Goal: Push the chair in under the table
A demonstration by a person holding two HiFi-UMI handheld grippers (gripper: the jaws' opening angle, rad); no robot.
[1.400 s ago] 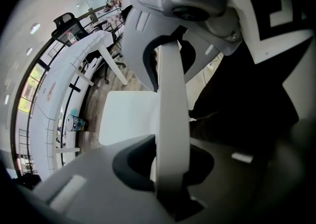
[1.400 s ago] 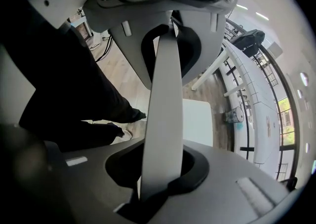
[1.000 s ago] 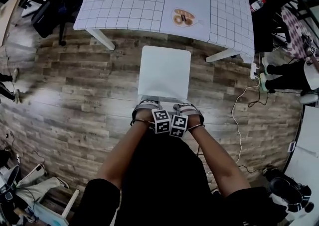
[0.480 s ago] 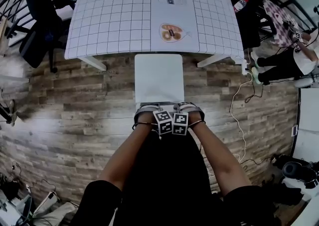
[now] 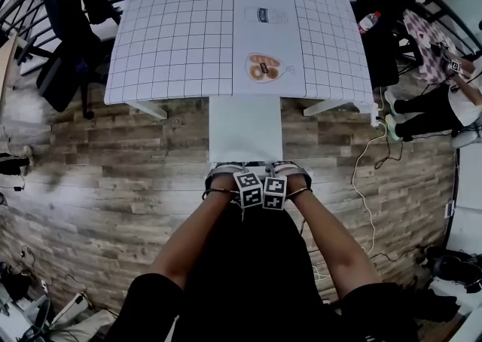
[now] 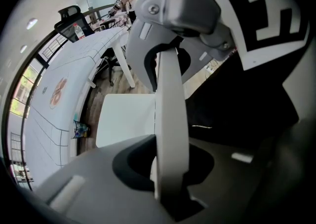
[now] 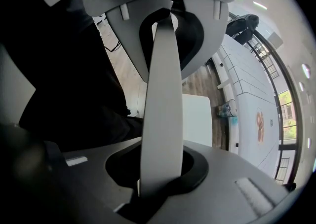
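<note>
Since half a second ago the chair (image 5: 245,129) has slid forward. Its white seat then stopped level with the near edge of the table (image 5: 181,32), and now the far end of the seat is tucked just beneath that edge, between the two near legs. From the head view I see the left gripper (image 5: 224,172) and the right gripper (image 5: 291,171) side by side on the chair's back rail (image 5: 254,164), over the plank floor (image 5: 113,167). On the gridded tabletop lies an oval print (image 5: 262,67). A bottle (image 5: 368,22) shows off the table's right corner among dark chairs; I cannot tell what is in it. Moving to the left gripper view, the jaws are clamped onto the back rail (image 6: 170,94), which runs straight through the gap as a pale bar. The seat lies beyond it and the table edge arches over to the left. A small colourful container (image 6: 79,130) sits beneath that edge, its contents too small for me to read. The right gripper view gives me the same story mirrored: jaws closed on the rail (image 7: 160,109), seat behind, and the same container (image 7: 227,108) under the table's edge.
</note>
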